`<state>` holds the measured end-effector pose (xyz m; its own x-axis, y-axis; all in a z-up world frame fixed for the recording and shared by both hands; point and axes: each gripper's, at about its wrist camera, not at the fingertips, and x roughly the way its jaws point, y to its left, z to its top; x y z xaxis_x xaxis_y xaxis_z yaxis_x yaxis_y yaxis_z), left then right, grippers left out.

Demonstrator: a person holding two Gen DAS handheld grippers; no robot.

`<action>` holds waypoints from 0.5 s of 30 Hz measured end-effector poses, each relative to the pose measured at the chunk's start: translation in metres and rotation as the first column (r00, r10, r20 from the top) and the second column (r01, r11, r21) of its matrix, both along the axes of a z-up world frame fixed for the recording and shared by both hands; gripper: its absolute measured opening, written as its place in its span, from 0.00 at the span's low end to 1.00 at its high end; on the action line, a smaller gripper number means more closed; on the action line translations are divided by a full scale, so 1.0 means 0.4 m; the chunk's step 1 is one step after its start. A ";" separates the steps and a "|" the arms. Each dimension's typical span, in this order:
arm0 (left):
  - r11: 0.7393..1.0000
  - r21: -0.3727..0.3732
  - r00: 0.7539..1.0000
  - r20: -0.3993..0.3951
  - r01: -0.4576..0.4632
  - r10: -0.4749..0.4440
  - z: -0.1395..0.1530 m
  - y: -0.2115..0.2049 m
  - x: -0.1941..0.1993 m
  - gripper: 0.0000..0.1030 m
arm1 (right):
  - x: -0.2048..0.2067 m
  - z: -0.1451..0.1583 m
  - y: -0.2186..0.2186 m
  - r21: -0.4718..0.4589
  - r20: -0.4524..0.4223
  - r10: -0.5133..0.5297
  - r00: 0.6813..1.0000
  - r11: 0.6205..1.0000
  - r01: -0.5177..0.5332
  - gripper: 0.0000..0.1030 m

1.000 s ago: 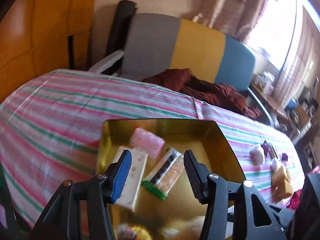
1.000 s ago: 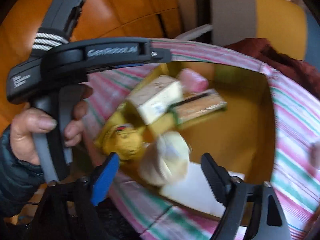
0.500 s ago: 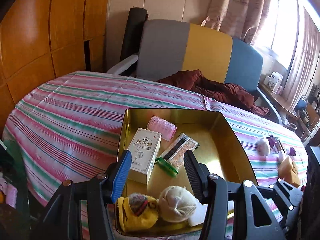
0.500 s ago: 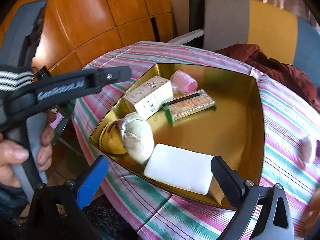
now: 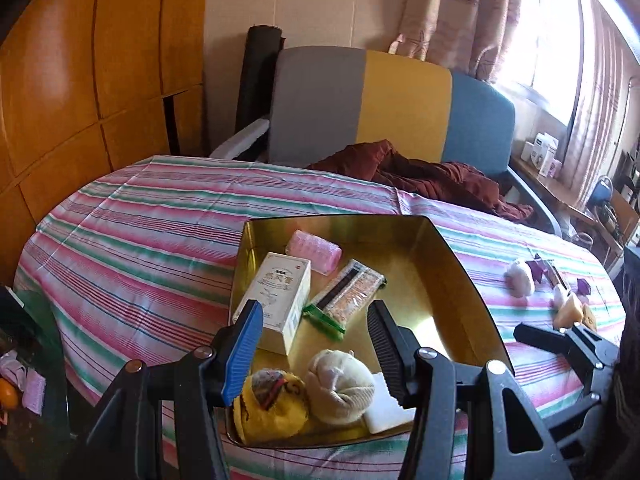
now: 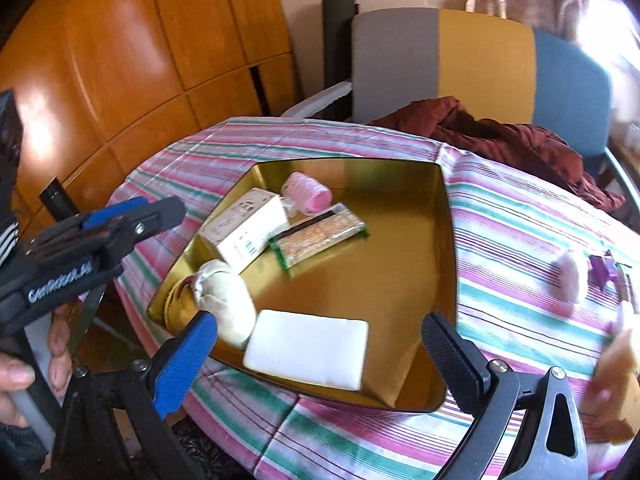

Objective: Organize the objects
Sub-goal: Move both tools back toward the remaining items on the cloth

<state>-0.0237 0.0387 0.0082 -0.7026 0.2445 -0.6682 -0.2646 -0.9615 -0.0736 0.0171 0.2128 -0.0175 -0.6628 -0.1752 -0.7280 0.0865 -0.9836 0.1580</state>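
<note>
A gold tray [image 5: 456, 268] [image 6: 446, 240] on the striped table holds a pink roller [image 5: 316, 256], a white box [image 5: 276, 300] [image 6: 244, 232], a snack packet [image 5: 348, 296] [image 6: 320, 236], a yellow toy [image 5: 272, 408], a cream sock ball [image 5: 340, 386] [image 6: 228, 300] and a white block [image 6: 308, 348]. My left gripper [image 5: 314, 344] is open and empty above the tray's near edge. My right gripper [image 6: 320, 364] is open and empty over the white block.
Loose items lie right of the tray: a white fluffy ball [image 5: 520, 280] [image 6: 572, 280], purple pieces [image 5: 540, 270] and tan pieces [image 5: 572, 310]. A grey, yellow and blue chair [image 5: 400, 104] with a dark red cloth [image 5: 420, 176] stands behind the table. Wood panels [image 5: 80, 80] are on the left.
Both grippers have pulled back and up from the tray, so more of the table shows. The cream sock ball now lies in the tray beside the yellow toy.
</note>
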 end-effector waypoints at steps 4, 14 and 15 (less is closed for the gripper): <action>1.000 -0.006 1.000 -0.006 0.016 -0.016 0.004 0.015 0.011 0.53 | 0.009 0.001 0.025 -0.004 0.003 -0.036 0.999 0.999 0.036 1.00; 0.998 -0.006 0.998 -0.021 0.061 -0.061 0.021 0.051 0.040 0.53 | 0.023 0.014 0.088 0.003 0.000 -0.124 0.992 0.992 0.124 1.00; 0.998 -0.008 0.998 -0.022 0.066 -0.066 0.022 0.056 0.042 0.53 | 0.024 0.014 0.094 0.004 0.000 -0.131 0.991 0.991 0.131 1.00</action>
